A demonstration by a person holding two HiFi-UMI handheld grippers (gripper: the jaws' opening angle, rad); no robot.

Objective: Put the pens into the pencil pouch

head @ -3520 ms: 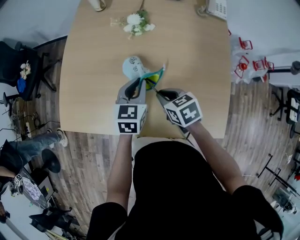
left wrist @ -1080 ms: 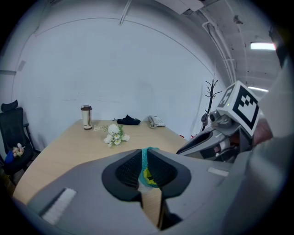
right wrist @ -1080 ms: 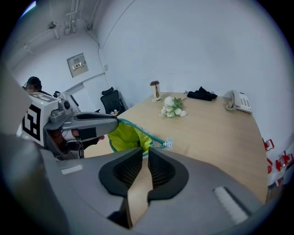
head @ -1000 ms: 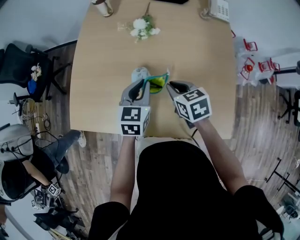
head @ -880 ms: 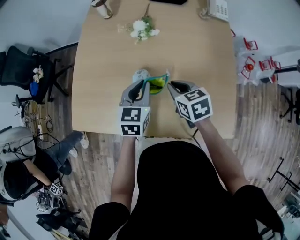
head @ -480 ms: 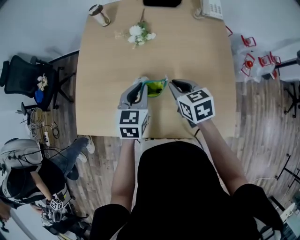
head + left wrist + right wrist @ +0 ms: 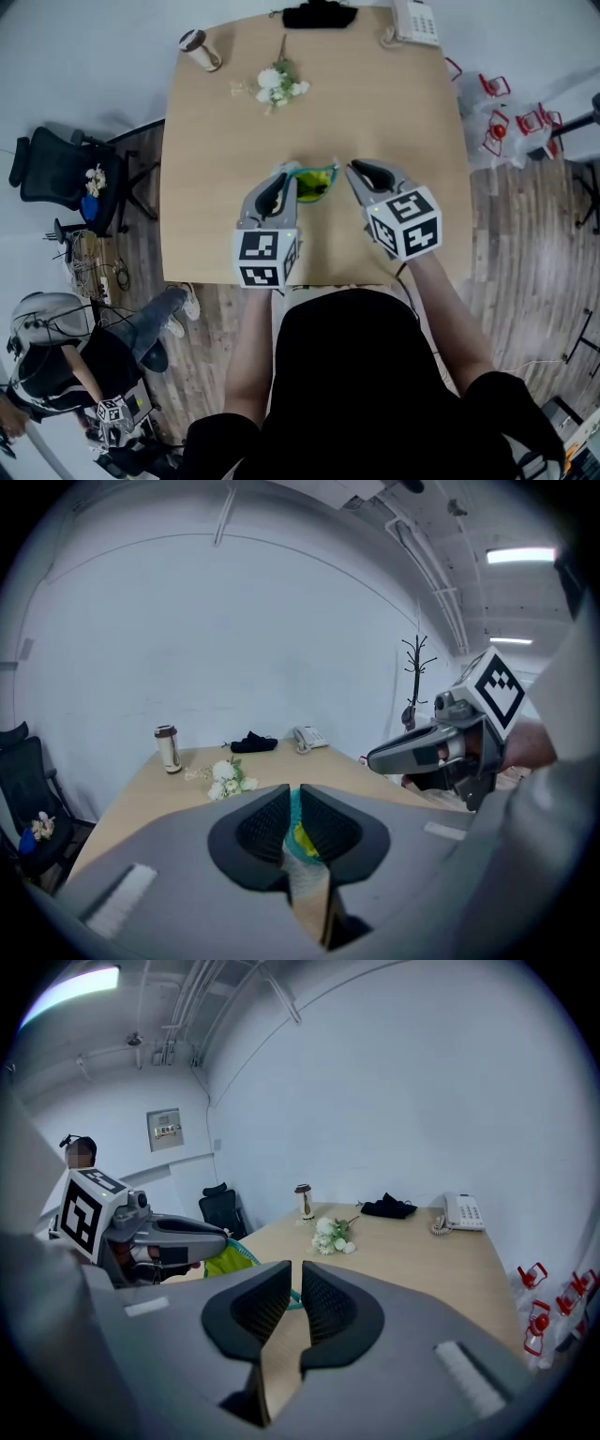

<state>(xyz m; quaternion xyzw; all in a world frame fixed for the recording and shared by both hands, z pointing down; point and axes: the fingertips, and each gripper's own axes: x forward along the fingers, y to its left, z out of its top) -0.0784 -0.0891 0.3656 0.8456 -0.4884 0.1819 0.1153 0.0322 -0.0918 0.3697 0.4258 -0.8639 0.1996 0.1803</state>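
Observation:
A green and yellow pencil pouch [image 7: 311,183] with a teal rim hangs above the wooden table [image 7: 375,103]. My left gripper [image 7: 281,180] is shut on its left end, and the fabric [image 7: 298,841] shows between the pads. My right gripper [image 7: 356,171] hovers just right of the pouch with its jaws almost together and nothing clearly between them. In the right gripper view the pouch [image 7: 225,1262] sits under the left gripper [image 7: 178,1232], and its teal edge runs behind my right gripper [image 7: 295,1293]. No loose pen is in view.
White flowers [image 7: 277,84], a cup [image 7: 199,49], a black item [image 7: 319,15] and a desk phone [image 7: 412,21] lie at the table's far end. A black chair [image 7: 56,169] stands left of the table and a person [image 7: 56,347] is at lower left.
Both grippers have risen together, the left one carrying the pouch up off the table. The right gripper has drawn slightly away from the pouch's right end.

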